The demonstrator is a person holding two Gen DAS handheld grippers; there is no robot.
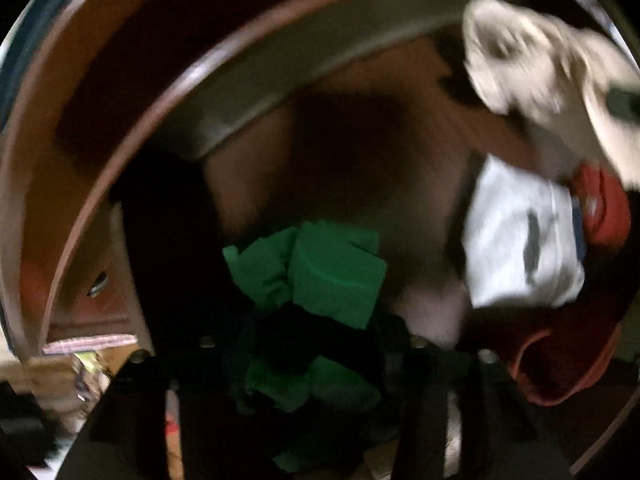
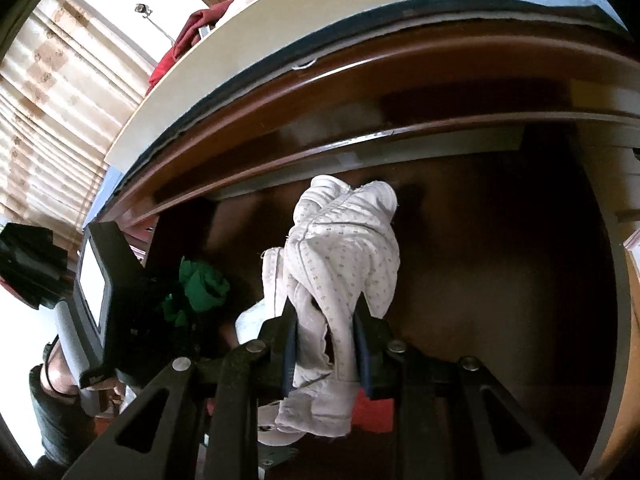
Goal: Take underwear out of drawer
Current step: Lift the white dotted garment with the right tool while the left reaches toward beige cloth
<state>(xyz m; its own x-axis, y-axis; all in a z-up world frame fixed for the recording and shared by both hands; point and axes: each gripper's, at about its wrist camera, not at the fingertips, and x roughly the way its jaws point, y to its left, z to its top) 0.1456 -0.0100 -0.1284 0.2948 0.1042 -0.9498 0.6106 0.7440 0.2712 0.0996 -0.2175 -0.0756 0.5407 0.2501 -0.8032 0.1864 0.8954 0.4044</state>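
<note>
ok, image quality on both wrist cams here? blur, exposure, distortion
Left wrist view: motion-blurred and dark, the green cloth and white garment smeared, the gripper mostly lost in shadow. Right wrist view: sharp, the dotted underwear crisp between the right gripper fingers, though the window and curtain blow out at left. Both: strong fisheye bending the drawer edge.

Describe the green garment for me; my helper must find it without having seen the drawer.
Look inside the open wooden drawer, toward its left end. The green garment lies crumpled there against dark fabric, under the left tool. It is the only bright green piece; its neighbours are white, red or dotted.
</note>
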